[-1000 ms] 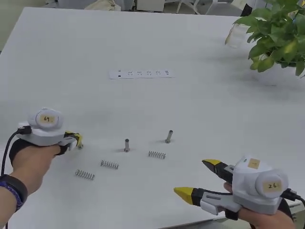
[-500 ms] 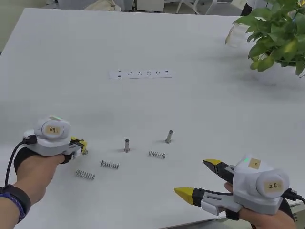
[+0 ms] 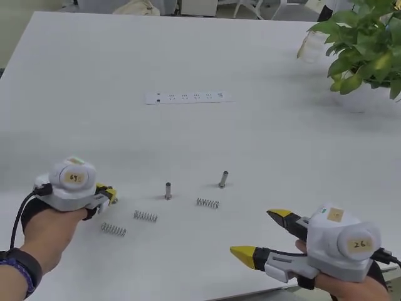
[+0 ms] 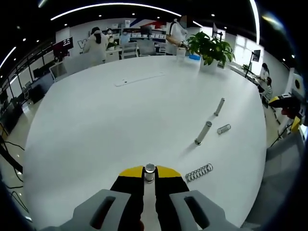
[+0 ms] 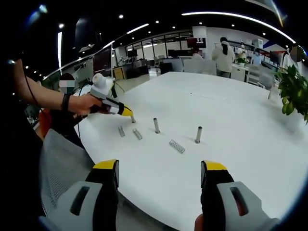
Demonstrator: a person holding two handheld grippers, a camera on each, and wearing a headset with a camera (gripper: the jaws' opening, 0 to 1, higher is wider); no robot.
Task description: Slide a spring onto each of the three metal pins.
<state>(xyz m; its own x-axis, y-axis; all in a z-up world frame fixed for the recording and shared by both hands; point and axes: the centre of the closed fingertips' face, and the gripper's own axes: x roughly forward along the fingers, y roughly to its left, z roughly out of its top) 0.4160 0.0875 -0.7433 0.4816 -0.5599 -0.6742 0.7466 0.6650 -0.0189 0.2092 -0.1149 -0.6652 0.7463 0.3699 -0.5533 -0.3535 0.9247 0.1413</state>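
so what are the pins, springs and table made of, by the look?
The pins look like bare steel: grey, shiny cylinders. The springs look like thin steel wire, open coils. The table is smooth matte white, probably laminate; unconfirmed.

Left gripper [image 3: 110, 193] jaws closed, right gripper [image 3: 250, 232] jaws apart

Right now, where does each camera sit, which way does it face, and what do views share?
Head view: on the headset, looking down at the table; both hands, left tongs and right tongs show.
Left gripper view: on the left tongs, shut on a pin, facing the plant.
Right gripper view: on the open right tongs, facing the left tongs and hand.
All three share the two standing pins.
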